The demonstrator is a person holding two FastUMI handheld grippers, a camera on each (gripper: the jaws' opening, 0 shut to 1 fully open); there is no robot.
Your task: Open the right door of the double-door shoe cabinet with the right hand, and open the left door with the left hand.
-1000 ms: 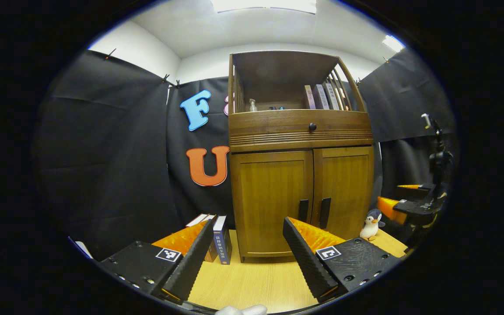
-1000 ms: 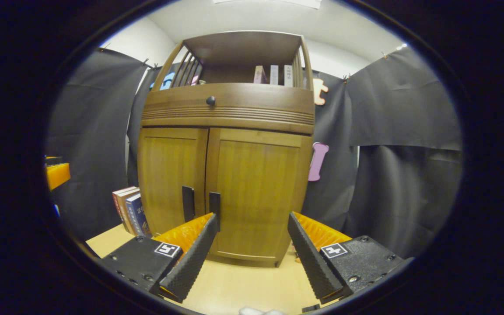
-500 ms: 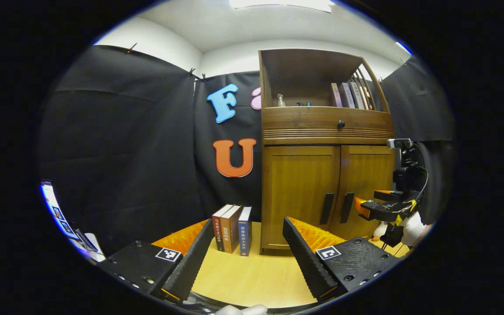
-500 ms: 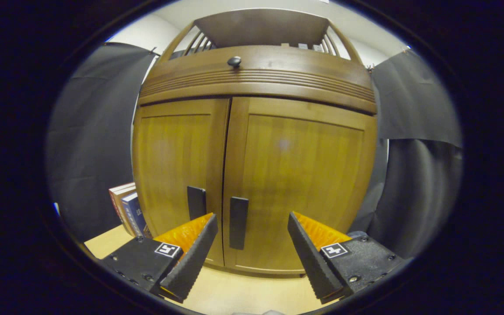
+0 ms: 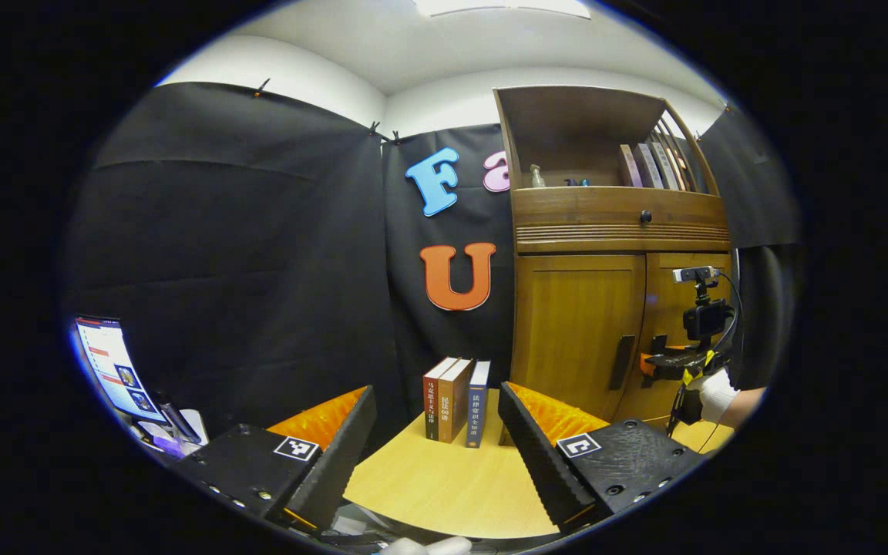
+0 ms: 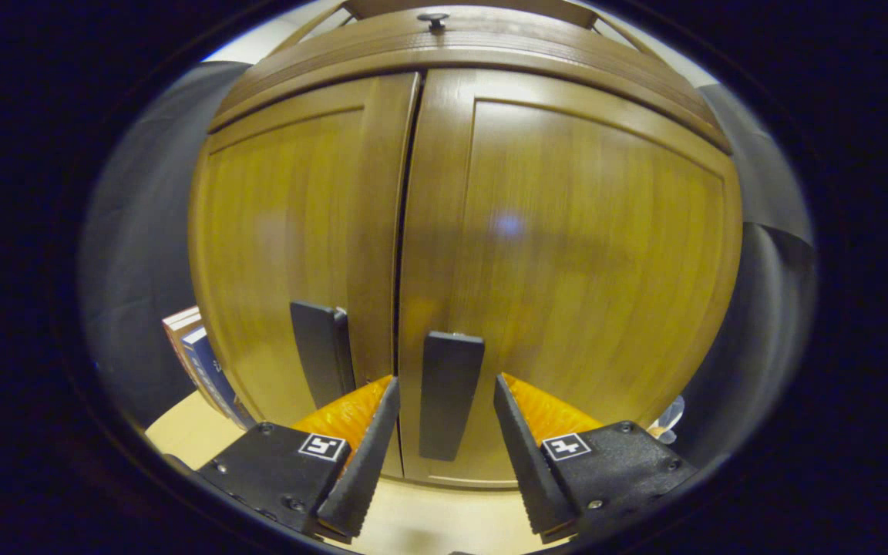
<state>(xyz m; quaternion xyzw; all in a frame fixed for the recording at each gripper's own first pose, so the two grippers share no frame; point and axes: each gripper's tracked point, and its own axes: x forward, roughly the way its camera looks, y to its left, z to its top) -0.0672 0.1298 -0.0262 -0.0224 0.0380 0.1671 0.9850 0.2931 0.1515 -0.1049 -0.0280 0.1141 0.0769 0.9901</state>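
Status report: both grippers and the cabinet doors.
Right gripper open, straddling right door handle, no contact. Left gripper open, back near books. Both doors shut. Nothing blocking.

Bright white ceiling light panel (image 5: 502, 6) lights the booth evenly. The brown wooden cabinet door (image 6: 567, 254) carries a soft glare spot and looks slightly blurred, perhaps from motion. Edges bend strongly.

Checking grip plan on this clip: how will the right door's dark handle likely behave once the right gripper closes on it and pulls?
The right door handle looks like a stiff flat bar, so it probably won't flex. Its smooth faces may slip. The right door should swing rather than tip. The right gripper straddles it, open.
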